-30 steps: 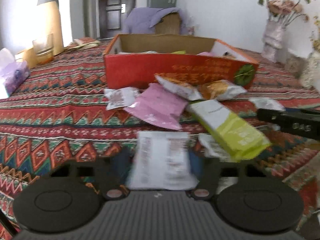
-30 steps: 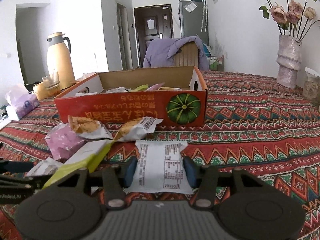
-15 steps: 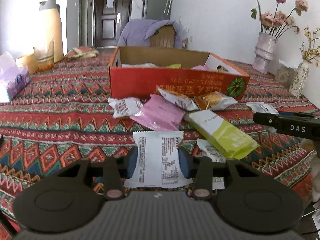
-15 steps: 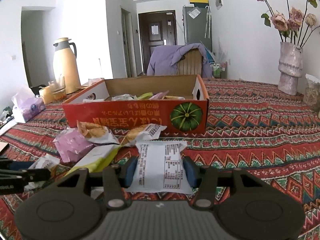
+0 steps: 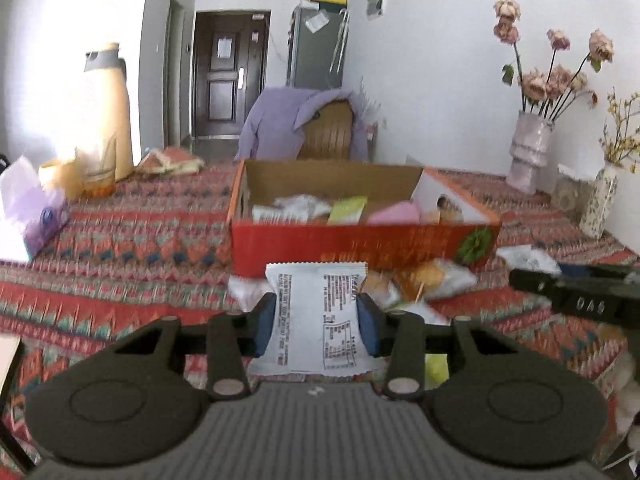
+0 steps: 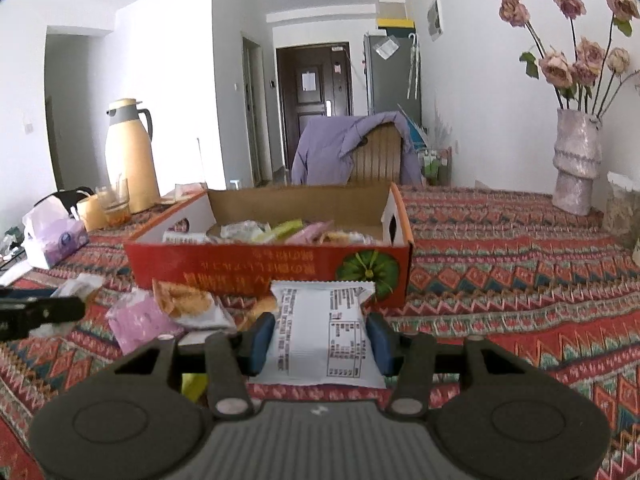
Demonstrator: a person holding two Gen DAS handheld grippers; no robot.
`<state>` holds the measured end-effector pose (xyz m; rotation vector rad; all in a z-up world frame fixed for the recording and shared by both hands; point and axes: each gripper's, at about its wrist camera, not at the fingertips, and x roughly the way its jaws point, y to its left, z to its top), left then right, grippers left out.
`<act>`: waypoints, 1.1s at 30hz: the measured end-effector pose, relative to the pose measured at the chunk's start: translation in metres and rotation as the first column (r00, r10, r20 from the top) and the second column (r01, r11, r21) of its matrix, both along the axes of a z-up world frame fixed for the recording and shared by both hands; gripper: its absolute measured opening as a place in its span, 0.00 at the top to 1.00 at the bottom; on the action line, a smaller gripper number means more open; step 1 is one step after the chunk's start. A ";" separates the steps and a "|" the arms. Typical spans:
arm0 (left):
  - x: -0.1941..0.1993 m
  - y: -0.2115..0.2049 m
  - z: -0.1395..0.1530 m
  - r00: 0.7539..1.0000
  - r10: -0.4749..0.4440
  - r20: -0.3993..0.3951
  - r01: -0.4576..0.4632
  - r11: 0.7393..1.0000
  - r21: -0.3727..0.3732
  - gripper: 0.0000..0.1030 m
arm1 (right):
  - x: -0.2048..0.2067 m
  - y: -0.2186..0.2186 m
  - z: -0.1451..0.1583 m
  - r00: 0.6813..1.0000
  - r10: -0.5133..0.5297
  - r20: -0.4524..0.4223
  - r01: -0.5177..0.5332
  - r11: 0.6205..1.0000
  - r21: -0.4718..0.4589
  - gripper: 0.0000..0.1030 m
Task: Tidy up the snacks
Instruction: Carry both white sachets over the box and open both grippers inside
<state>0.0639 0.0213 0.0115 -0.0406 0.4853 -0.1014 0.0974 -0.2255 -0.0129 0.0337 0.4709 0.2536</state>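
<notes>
My left gripper [image 5: 316,322] is shut on a white snack packet [image 5: 318,312], held above the patterned cloth in front of the red cardboard box [image 5: 360,242]. My right gripper [image 6: 320,340] is shut on another white snack packet [image 6: 324,332], also lifted before the red cardboard box [image 6: 256,268]. The box holds several snacks. Loose packets lie on the cloth by the box: a pink packet [image 6: 138,320] and an orange-and-white packet [image 6: 188,306]. The right gripper's black finger [image 5: 580,300] shows at the right edge of the left wrist view.
A cream thermos [image 6: 130,156], a glass [image 6: 114,202] and a tissue pack [image 6: 54,234] stand at the left. A vase of dried flowers [image 6: 576,164] stands at the back right. A chair draped with a purple garment [image 6: 352,148] is behind the box.
The left gripper closed on its white packet and rose with it, bringing the box interior into view. The right gripper rose slightly, still holding its packet.
</notes>
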 end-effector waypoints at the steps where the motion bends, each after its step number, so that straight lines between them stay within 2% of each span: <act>1: 0.004 -0.002 0.004 1.000 -0.002 0.013 0.002 1.000 0.000 0.58 | 0.003 0.001 0.003 1.000 0.000 0.009 0.000 1.000 0.001 0.52; 12: 0.055 -0.029 0.032 0.996 0.008 0.094 -0.007 1.000 -0.013 0.58 | 0.048 0.014 0.039 0.994 -0.003 0.106 0.002 1.000 0.015 0.52; 20: 0.106 -0.030 0.044 0.988 0.080 0.129 -0.080 0.997 -0.011 0.58 | 0.095 0.025 0.053 0.992 -0.002 0.127 0.000 1.000 0.015 0.52; 25: 0.144 -0.026 0.040 0.984 0.138 0.115 -0.137 0.990 -0.016 0.58 | 0.127 0.032 0.046 0.995 -0.027 0.099 0.024 0.999 0.025 0.52; 28: 0.165 -0.027 0.031 0.978 0.172 0.116 -0.176 0.984 0.021 0.58 | 0.146 0.038 0.035 0.993 -0.058 0.099 0.057 0.998 0.010 0.52; 33: 0.182 -0.024 0.008 0.979 0.169 0.115 -0.176 0.983 0.053 0.58 | 0.157 0.043 0.012 0.991 -0.088 0.097 0.090 0.996 -0.021 0.52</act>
